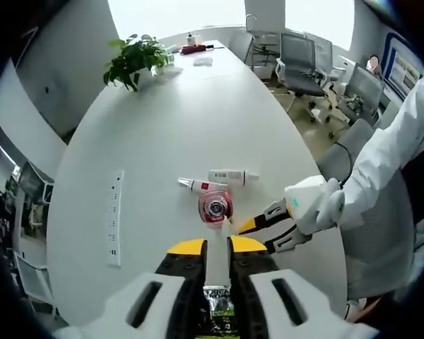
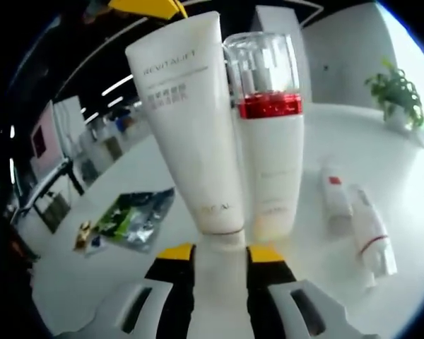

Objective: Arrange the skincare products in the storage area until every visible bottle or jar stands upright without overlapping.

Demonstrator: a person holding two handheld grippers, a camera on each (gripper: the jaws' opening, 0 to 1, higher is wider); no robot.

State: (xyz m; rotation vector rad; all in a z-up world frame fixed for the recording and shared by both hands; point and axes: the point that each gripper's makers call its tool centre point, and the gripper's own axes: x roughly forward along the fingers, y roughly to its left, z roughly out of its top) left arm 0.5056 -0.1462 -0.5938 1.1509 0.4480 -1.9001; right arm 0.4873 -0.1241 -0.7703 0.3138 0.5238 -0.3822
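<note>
Standing close before the right gripper (image 2: 213, 256) are two upright products, a white tube (image 2: 191, 120) and a red-collared pump bottle (image 2: 268, 134) touching it on the right, with the tube's cap between that gripper's jaws, which appear closed on it. Two more tubes lie flat on the white table (image 1: 162, 134), one (image 1: 195, 185) near the other (image 1: 233, 176). The left gripper (image 1: 217, 246) holds its jaws slightly parted near a green packet (image 1: 218, 311), cut off below.
</note>
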